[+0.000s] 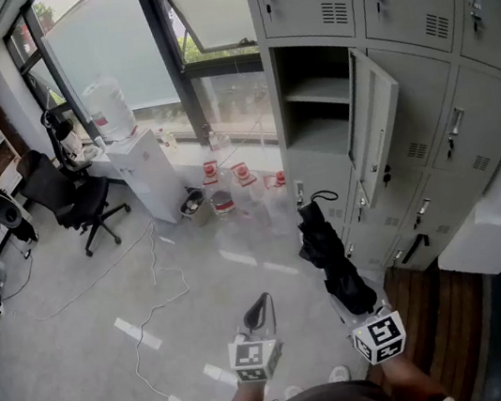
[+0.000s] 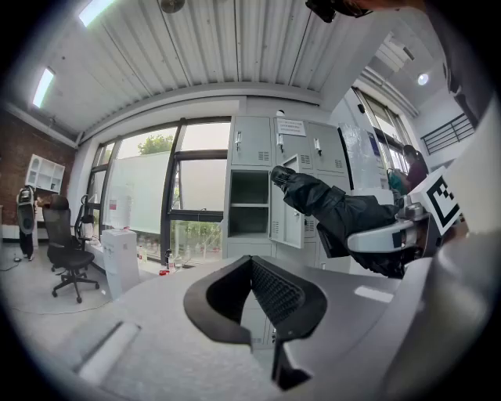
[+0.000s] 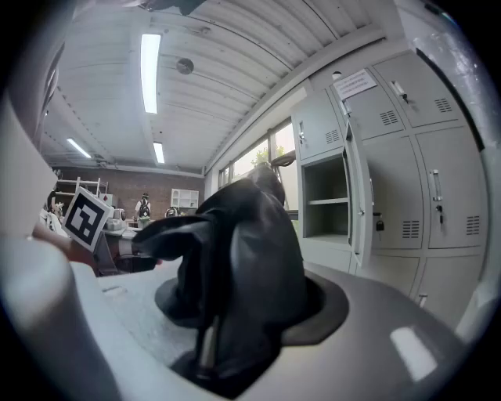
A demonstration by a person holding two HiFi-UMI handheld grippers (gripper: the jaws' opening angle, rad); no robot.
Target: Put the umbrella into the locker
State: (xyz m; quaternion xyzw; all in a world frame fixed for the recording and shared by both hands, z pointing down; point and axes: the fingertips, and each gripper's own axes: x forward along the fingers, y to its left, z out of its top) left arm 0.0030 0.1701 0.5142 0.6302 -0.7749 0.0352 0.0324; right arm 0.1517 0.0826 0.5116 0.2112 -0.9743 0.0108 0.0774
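A white water dispenser [image 1: 153,173] topped with a large bottle [image 1: 109,109] stands at upper left by the window [image 1: 111,47], a black office chair [image 1: 75,200] to its left. Clear jugs [image 1: 229,184] cluster at its right. A white cable [image 1: 147,321] snakes across the floor [image 1: 60,312].

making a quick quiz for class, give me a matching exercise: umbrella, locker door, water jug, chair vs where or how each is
1 umbrella
2 locker door
3 water jug
4 chair

a swung open
b on the white dispenser
c on the floor, left of the dispenser
d in the right tongs

Pairs: 1-d, 2-a, 3-b, 4-c
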